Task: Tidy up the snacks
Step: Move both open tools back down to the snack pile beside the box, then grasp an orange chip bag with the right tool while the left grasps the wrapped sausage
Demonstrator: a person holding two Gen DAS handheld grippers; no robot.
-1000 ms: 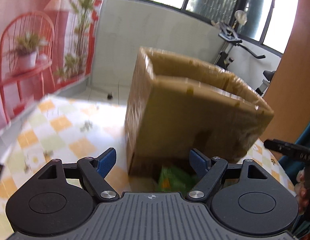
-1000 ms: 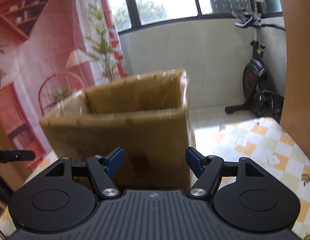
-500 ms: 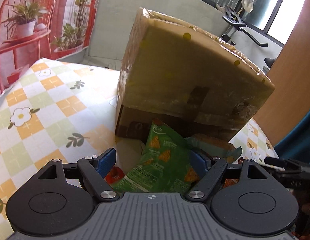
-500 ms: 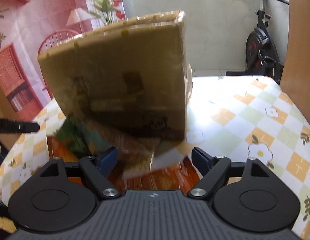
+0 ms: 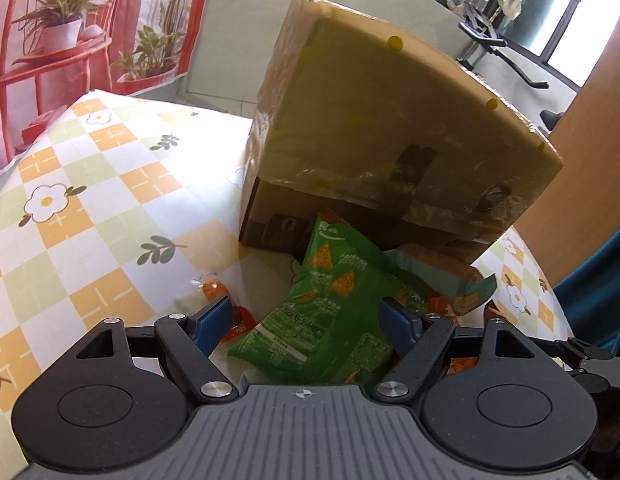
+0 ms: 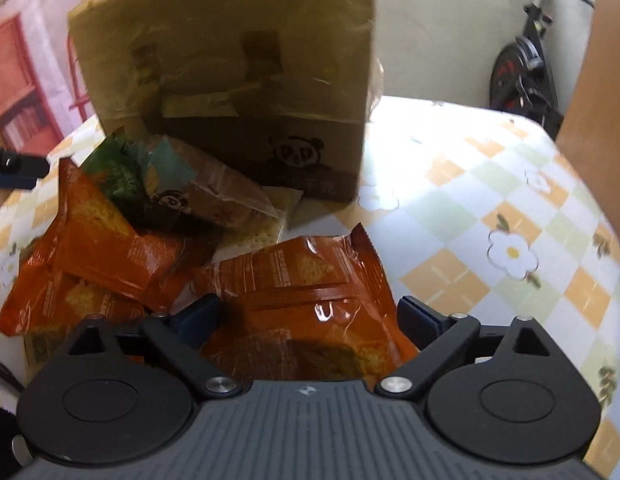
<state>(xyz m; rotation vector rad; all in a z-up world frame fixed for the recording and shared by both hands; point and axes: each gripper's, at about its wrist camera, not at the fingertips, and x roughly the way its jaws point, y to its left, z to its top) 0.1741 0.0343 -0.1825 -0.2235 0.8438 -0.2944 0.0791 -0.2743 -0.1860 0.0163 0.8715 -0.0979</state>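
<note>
Cardboard box stands at back of checked table — receptacle for sorting. Snack packets heaped before it: green packet between spread fingers of left gripper, orange packet between those of right gripper — both released, nothing grasped.

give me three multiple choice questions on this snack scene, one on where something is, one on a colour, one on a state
1. Where does the green snack bag lie?
A. inside the box
B. on the table in front of the cardboard box
C. on the floor

2. What colour is the packet between the right gripper's fingers?
A. orange
B. blue
C. white

3. How is the left gripper?
A. shut on the box
B. not in view
C. open

Answers: 1 B, the bag lies on the checked tablecloth, its far end at the box's base. 2 A, its wrapper is shiny orange. 3 C, its blue fingers stand wide apart on either side of the green bag.
</note>
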